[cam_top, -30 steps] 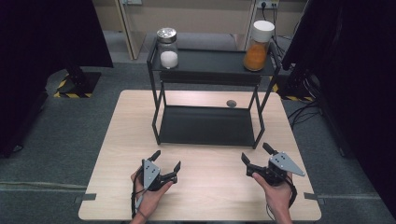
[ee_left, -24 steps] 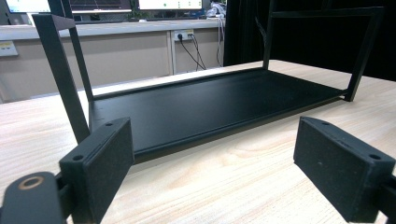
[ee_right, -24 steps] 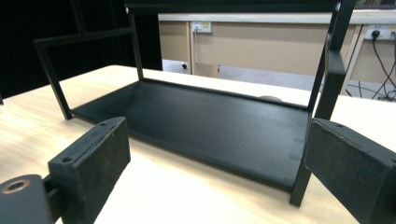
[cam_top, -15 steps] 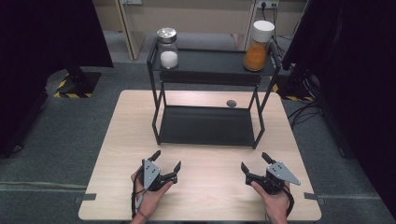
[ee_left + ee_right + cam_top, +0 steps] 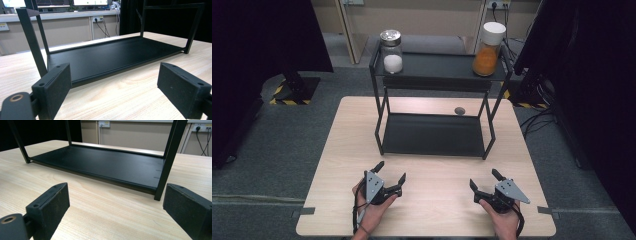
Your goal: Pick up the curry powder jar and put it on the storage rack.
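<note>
Your right gripper (image 5: 482, 182) has sunk since a second ago, now low over table (image 5: 437, 200), level with left gripper (image 5: 390, 172). Left unmoved. Reads as settling into start pose; no reach begun.

Both grippers: jaws wide apart, nothing between, pointing toward black rack (image 5: 434, 135). Your hands near table's front edge, well apart, forearms in from below.

Nearest thing: rack's bare lower shelf (image 5: 105, 167), just ahead of both. Top shelf holds jar of white powder (image 5: 391, 51) left, jar of orange powder (image 5: 488, 49) right, far from both grippers.
</note>
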Demonstrator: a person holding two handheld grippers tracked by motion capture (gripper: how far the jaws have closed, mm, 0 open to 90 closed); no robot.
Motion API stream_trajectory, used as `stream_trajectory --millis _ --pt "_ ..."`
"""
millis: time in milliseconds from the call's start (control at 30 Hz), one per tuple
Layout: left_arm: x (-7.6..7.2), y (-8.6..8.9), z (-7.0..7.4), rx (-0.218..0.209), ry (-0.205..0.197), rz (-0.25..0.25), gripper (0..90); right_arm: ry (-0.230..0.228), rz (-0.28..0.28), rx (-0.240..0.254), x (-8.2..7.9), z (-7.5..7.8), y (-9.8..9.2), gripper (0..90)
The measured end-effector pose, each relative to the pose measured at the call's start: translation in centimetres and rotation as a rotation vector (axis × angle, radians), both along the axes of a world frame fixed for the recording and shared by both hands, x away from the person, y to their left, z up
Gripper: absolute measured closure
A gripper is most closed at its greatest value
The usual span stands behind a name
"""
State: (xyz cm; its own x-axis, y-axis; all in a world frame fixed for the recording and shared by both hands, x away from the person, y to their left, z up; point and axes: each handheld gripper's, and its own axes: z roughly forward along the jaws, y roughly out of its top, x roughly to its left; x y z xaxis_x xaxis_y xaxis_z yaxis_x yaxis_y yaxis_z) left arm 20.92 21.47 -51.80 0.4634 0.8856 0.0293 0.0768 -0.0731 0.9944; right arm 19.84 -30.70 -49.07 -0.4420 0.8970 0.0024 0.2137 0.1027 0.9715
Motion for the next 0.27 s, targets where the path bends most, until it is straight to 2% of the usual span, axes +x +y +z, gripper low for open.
stream_trajectory --millis 267 --pt "0.0 0.03 -0.01 0.001 -0.002 -0.002 11.6 -0.004 0.001 -0.005 -0.04 -0.01 0.08 6.2"
